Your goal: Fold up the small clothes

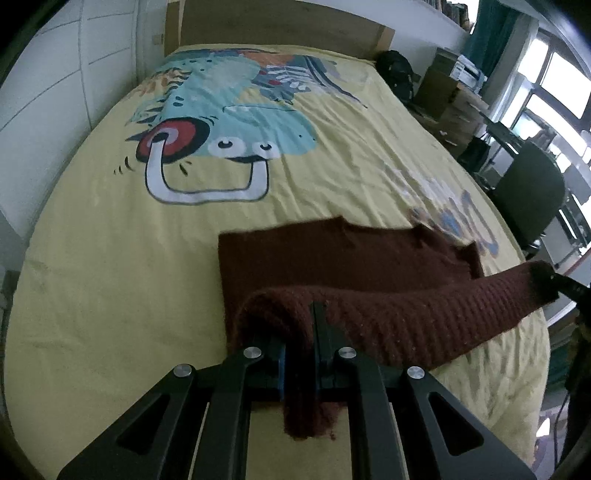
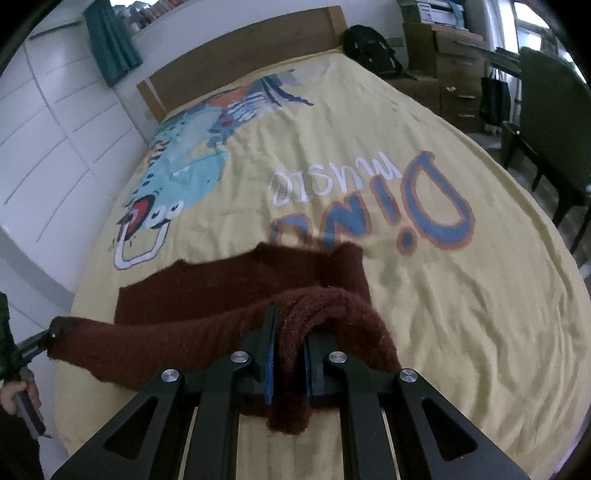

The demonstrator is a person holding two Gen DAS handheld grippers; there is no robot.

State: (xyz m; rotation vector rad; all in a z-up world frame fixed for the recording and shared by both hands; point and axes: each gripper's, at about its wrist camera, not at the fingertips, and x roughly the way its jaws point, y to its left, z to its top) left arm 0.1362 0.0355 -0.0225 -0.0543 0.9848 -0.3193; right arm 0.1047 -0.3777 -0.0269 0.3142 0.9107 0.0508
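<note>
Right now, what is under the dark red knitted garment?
The yellow dinosaur bedspread lies under the dark red knitted garment. The garment covers part of the printed "Dino" lettering.

One dark red knitted garment (image 1: 332, 258) lies on one bed (image 1: 110, 277), which has one yellow cover printed with one cartoon dinosaur (image 1: 236, 110) and one wooden headboard (image 1: 277, 26). Two tongs grip the garment: the left tongs (image 1: 299, 332) and the right tongs (image 2: 290, 343). Beside the bed are one dark chair (image 1: 528, 195), one black backpack (image 2: 369, 48), one green curtain (image 2: 110, 48) and one person's hand (image 2: 18, 395).
</note>
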